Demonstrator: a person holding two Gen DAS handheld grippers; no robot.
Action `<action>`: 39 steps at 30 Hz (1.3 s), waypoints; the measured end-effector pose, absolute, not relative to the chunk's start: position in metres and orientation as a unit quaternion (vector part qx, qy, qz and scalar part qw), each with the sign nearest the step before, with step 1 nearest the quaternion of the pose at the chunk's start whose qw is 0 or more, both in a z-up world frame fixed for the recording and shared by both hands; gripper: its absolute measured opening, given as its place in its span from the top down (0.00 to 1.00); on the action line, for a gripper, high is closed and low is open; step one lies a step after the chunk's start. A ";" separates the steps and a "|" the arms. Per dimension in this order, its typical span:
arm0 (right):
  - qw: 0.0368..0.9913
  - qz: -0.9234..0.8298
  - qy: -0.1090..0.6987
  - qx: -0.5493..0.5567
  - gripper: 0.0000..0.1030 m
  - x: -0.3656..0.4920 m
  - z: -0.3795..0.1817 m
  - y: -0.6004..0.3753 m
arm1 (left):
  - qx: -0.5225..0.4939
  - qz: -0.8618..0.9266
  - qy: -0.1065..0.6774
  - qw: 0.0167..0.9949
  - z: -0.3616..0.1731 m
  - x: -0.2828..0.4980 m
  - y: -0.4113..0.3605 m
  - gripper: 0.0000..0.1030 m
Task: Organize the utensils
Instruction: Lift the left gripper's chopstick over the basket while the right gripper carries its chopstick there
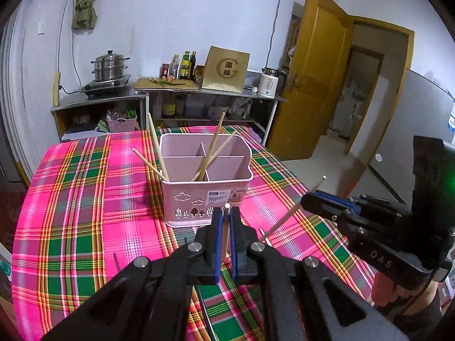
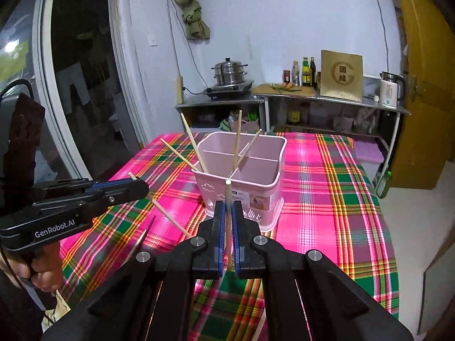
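A pink divided utensil basket stands on the plaid tablecloth and holds several wooden chopsticks; it also shows in the right wrist view. My left gripper is shut on a wooden chopstick, just in front of the basket. My right gripper is shut on another chopstick, also in front of the basket. Each gripper shows in the other's view, the right gripper at the right and the left gripper at the left, each with a chopstick across its tip.
Dark utensils lie on the plaid tablecloth near me. Behind the table stands a steel counter with a steamer pot, bottles and a kettle. A yellow door stands open at the right.
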State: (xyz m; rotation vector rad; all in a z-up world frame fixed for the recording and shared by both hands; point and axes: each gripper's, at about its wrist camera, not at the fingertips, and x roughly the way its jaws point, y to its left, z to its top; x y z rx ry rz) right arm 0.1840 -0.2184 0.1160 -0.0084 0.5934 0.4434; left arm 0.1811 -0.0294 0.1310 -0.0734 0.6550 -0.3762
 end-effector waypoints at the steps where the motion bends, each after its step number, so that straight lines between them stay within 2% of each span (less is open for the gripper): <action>1: 0.932 0.217 0.289 -0.004 0.96 0.183 0.117 -0.219 | -0.035 -0.184 0.319 0.929 0.132 0.181 -0.029 0.95; 16: 0.937 0.222 0.270 -0.007 0.96 0.178 0.132 -0.225 | -0.017 -0.185 0.307 0.933 0.154 0.173 -0.026 0.95; 29: 0.944 0.234 0.234 -0.009 0.96 0.188 0.171 -0.222 | -0.005 -0.178 0.266 0.947 0.209 0.184 -0.019 0.95; 39: 0.949 0.243 0.201 -0.001 0.96 0.208 0.199 -0.207 | -0.001 -0.162 0.248 0.955 0.232 0.214 -0.012 0.95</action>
